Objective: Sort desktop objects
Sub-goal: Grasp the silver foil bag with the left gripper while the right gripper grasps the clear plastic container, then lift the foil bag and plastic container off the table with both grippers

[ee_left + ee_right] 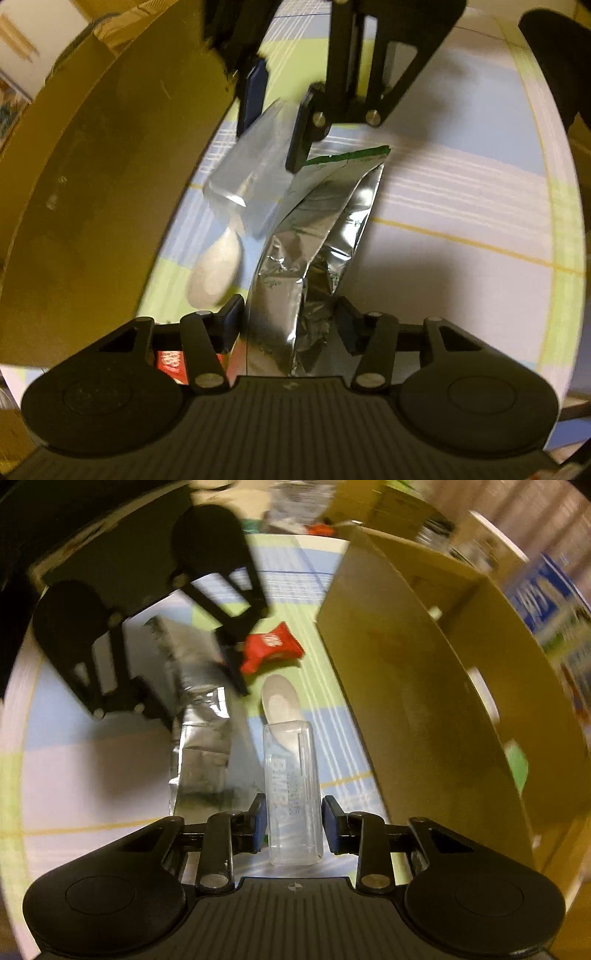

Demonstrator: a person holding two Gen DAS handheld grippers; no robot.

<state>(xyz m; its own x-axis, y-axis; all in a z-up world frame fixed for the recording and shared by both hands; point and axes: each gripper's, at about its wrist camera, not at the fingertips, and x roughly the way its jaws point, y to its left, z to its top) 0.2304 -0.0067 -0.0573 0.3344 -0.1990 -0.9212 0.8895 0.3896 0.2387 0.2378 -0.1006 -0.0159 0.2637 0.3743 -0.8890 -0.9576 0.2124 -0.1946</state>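
A crumpled silver foil bag (317,221) with a green top edge lies on the checked tablecloth (461,184). My left gripper (291,325) points down over it with both pads pressed against the bag's sides. Beside it lies a clear plastic case (291,775) with a white spoon (279,698) sticking out of its far end. My right gripper (293,825) is shut on that case near its closed end. From the right wrist view, the left gripper (205,701) straddles the foil bag (199,746). In the left wrist view, the right gripper (271,144) clasps the case (243,173).
An open cardboard box (406,701) stands close beside the spoon case, and its wall (110,166) fills the left of the left wrist view. A red snack packet (271,646) lies on the cloth beyond the spoon. Cluttered boxes and packets sit at the table's far end.
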